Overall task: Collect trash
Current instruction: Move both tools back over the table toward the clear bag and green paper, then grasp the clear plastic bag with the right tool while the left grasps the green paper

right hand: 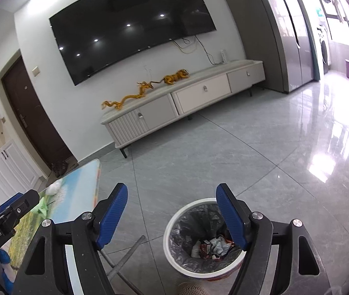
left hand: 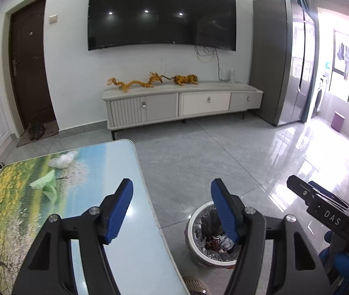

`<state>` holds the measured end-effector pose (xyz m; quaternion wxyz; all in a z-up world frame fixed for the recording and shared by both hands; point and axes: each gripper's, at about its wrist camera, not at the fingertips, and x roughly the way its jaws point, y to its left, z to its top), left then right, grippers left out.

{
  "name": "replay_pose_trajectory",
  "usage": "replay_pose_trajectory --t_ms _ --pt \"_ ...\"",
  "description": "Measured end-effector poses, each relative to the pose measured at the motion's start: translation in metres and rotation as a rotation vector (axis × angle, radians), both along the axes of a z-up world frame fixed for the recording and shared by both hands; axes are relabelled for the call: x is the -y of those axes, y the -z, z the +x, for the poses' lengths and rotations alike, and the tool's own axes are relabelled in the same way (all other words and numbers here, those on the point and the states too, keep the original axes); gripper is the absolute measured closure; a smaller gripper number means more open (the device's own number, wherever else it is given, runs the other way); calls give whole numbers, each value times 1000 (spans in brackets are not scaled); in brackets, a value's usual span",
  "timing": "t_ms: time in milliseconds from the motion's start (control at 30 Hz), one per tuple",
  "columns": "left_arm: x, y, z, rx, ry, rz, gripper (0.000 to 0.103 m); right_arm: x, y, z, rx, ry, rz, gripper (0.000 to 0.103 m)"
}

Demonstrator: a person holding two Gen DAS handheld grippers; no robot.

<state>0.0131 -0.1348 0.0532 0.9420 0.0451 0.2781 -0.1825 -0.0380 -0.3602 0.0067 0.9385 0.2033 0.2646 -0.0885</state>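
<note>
Both my grippers are open and hold nothing. The green wrapper (left hand: 45,188) and the white crumpled bag (left hand: 62,160) lie on the table (left hand: 135,233), far and left of my left gripper (left hand: 172,211), the nearer one. My right gripper (right hand: 172,212) hangs above the trash bin (right hand: 174,223).

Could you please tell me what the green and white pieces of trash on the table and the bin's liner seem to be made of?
Green piece: probably thin plastic film or tissue; crumpled, matte, soft folds.
White piece: likely thin plastic; translucent, slightly shiny, bunched.
Bin liner: thin grey plastic film; wrinkled and glossy, folded over the white rim.
</note>
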Motion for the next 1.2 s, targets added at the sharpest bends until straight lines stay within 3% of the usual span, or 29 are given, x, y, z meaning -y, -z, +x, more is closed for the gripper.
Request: replay_pose_trajectory --t_ms 333,600,700,800,1200 --pt "-80 -40 -44 128 -108 -99 39 -62 -54 -24 100 -95 -81 27" --pt "-142 -48 -57 156 -181 -158 39 -112 -81 -26 149 -210 -130 26" --pt "-164 -44 -50 138 -213 -170 38 -125 -86 -22 161 -252 -132 24" --pt "-186 -33 -37 92 -265 -195 25 -133 -85 -15 160 -280 -137 23" --pt "-249 48 44 -142 -408 -301 21 -131 -40 49 57 -362 -76 23"
